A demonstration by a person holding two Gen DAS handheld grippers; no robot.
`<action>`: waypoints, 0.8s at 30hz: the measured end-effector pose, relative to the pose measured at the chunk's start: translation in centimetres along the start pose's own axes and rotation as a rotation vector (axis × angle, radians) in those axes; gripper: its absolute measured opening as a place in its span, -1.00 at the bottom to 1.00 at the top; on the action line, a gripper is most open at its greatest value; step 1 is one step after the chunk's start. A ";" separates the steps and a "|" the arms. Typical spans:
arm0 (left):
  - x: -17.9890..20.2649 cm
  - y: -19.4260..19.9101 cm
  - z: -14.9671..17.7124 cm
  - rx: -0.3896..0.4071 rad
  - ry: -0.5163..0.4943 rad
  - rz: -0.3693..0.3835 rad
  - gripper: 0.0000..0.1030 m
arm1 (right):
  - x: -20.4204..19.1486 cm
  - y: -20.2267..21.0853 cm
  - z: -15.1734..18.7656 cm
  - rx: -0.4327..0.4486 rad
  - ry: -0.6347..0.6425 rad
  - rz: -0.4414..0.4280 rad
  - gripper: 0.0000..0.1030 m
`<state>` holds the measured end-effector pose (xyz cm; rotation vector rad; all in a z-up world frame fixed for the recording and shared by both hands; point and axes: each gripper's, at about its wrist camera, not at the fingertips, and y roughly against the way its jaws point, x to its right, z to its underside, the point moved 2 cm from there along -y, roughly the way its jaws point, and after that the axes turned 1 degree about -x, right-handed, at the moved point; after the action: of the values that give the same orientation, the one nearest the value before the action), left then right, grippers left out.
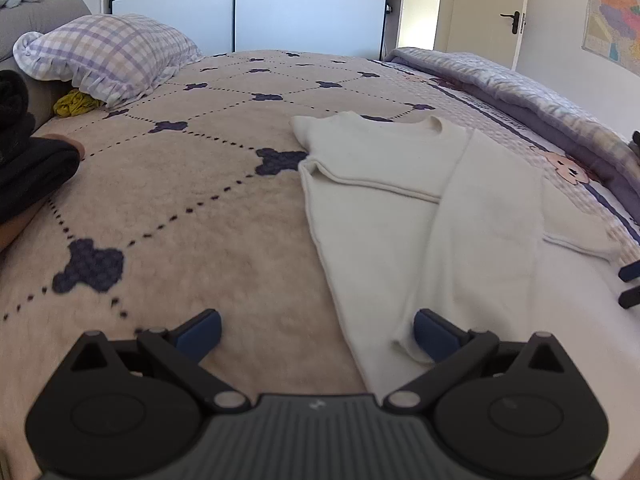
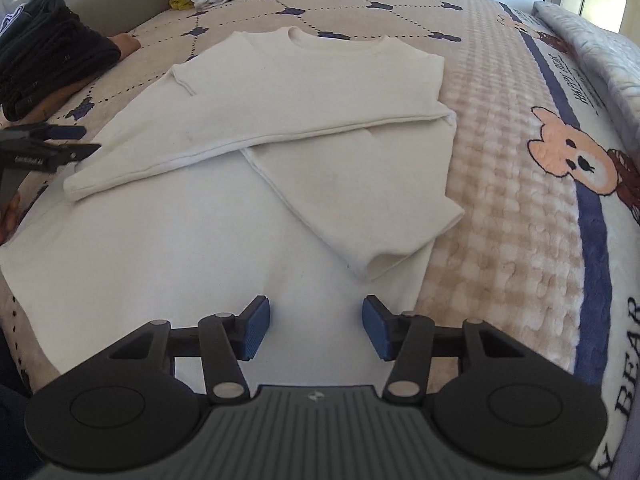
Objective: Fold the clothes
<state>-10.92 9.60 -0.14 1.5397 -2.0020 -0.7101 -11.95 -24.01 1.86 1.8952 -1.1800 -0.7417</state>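
Blue-padded jaws of the right gripper (image 2: 316, 326) stand about half open with nothing between them, hovering over the near part of a cream sweatshirt (image 2: 280, 92) that lies flat on the bed (image 2: 500, 184). Just beyond these jaws and a little to the right is the cuff end of the right sleeve (image 2: 360, 200), which is folded in over the body and slants from the shoulder down toward the hem. Farther off, the left sleeve (image 2: 240, 136) is folded across the chest, with its cuff reaching the left edge of the garment. The neckline is at the far end, so the sweatshirt's long axis runs straight away from the jaws, hem nearest.

The left gripper (image 1: 316, 334) has its jaws wide open and empty, mostly over bare bedspread, with the sweatshirt's left edge and a cuff just beside its right pad. In the right wrist view it shows at the garment's left border.

Judging by this layout, the next fold should carry the hem toward the collar. The right gripper sits over the hem already, while the left is at the side edge.
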 end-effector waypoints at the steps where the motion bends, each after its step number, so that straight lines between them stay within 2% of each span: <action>1: 0.1 0.6 0.7 -0.018 0.005 0.001 1.00 | 0.0 0.4 0.5 -0.010 -0.009 -0.001 0.07; 4: 1.3 2.5 2.8 -0.006 -0.079 -0.039 1.00 | -0.4 2.0 2.8 -0.044 -0.019 -0.009 0.07; 6: 1.6 3.7 3.3 -0.009 -0.098 -0.037 1.00 | -0.8 3.2 4.6 -0.059 -0.019 -0.016 0.07; 11: 1.5 5.2 4.7 -0.038 -0.066 -0.012 1.00 | -1.0 5.6 8.8 -0.065 -0.075 -0.002 0.08; 15: 1.9 5.9 5.2 -0.045 -0.061 0.007 1.00 | -0.4 7.3 10.9 0.001 -0.200 -0.059 0.01; 18: 2.1 6.3 5.4 -0.045 -0.036 0.036 1.00 | 1.2 7.5 11.6 0.078 -0.345 -0.139 -0.12; 20: 2.1 6.5 5.6 -0.036 -0.015 0.044 0.99 | 2.1 6.8 11.7 0.110 -0.445 -0.208 -0.39; 22: 2.4 6.7 5.7 -0.032 -0.021 0.044 0.91 | 2.7 6.0 11.9 0.131 -0.528 -0.271 -0.51; 24: 2.8 6.8 5.7 -0.028 -0.029 0.041 0.56 | 2.9 5.6 12.1 0.143 -0.562 -0.291 -0.54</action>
<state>-20.19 8.94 0.49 1.4757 -2.0302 -0.7450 -22.90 -31.84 -0.11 2.0703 -1.3243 -1.4531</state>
